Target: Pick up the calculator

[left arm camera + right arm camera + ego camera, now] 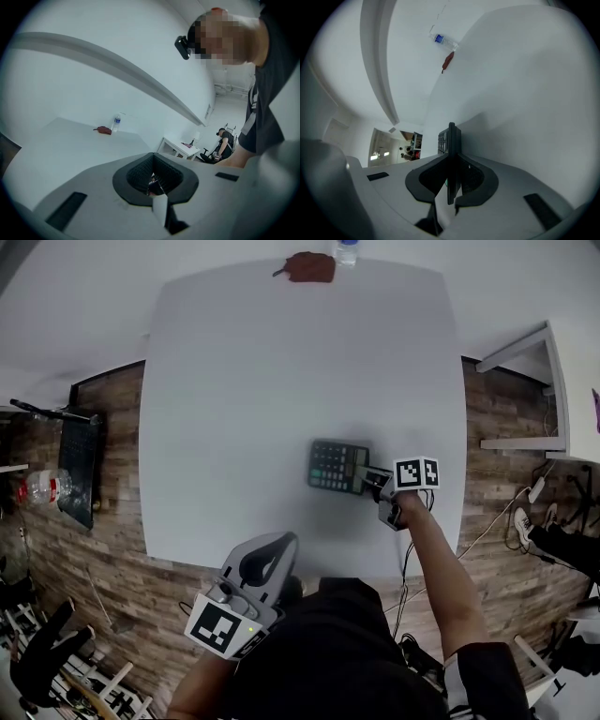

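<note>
While the left gripper (272,554) hangs nearest the body, at 7 o'clock off the table's (234,381) near edge, its jaws sit together on nothing.

Calculator (335,466): lies at 5 o'clock from the table's centre, keys up.
- Judged light, thin and stiff: a hard plastic slab that won't flex.
- Smooth casing could slide or pivot in a pinch taken at one end.
- Best hold is across the thickness at a short edge, well in from the corner and clear of keys and display.

Right gripper (373,481): comes in from the calculator's 3 o'clock side.
- Jaws narrowed to a thin gap, pads pressed on top and bottom faces of that short edge.
- Right gripper view shows the slab edge-on, running straight out between the pads.
- Grip is at one end, so the far end may droop when raised.
- Cannot tell whether it has left the surface.

Far edge, 12 o'clock: brown pouch (310,266) and water bottle (348,249), well apart from the work.
</note>
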Demonstrator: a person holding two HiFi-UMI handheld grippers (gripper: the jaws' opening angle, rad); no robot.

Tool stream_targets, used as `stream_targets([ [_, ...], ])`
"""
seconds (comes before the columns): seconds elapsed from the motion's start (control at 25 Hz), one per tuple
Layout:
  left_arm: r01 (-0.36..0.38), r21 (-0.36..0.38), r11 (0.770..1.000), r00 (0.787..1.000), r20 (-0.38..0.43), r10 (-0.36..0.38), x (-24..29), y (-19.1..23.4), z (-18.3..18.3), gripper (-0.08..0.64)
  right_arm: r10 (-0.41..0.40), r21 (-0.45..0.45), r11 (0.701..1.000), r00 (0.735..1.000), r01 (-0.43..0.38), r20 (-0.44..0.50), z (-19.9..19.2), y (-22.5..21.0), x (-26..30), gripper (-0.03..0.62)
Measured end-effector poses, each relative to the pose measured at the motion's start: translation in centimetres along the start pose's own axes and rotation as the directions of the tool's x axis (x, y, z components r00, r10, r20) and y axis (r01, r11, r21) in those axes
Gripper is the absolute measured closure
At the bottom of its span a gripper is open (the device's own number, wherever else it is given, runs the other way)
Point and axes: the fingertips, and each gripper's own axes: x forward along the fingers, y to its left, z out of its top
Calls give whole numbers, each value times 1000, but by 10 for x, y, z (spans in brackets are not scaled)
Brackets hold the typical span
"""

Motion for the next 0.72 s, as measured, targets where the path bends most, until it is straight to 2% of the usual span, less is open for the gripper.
stream_targets([
  [0.16, -10, 2, 1000, 1000, 1, 10, -2, 1, -1, 555, 27, -5, 1000, 999, -27, 32, 3, 10, -5, 537],
  [0.28, -12, 3, 1000, 1000, 7, 12, -5, 1, 0, 555, 76, 20, 997, 992, -78, 102, 9, 29, -13, 537],
  [0.44, -16, 23, 1000, 999, 44, 15, -15, 7, 7, 555, 178, 31, 982, 964, -187, 199, 19, 77, -23, 537],
  [0.72, 8, 73, 997, 996, 93, -15, -23, 3, 21, 555, 293, -67, 956, 908, -286, 301, 33, 170, -59, 537],
])
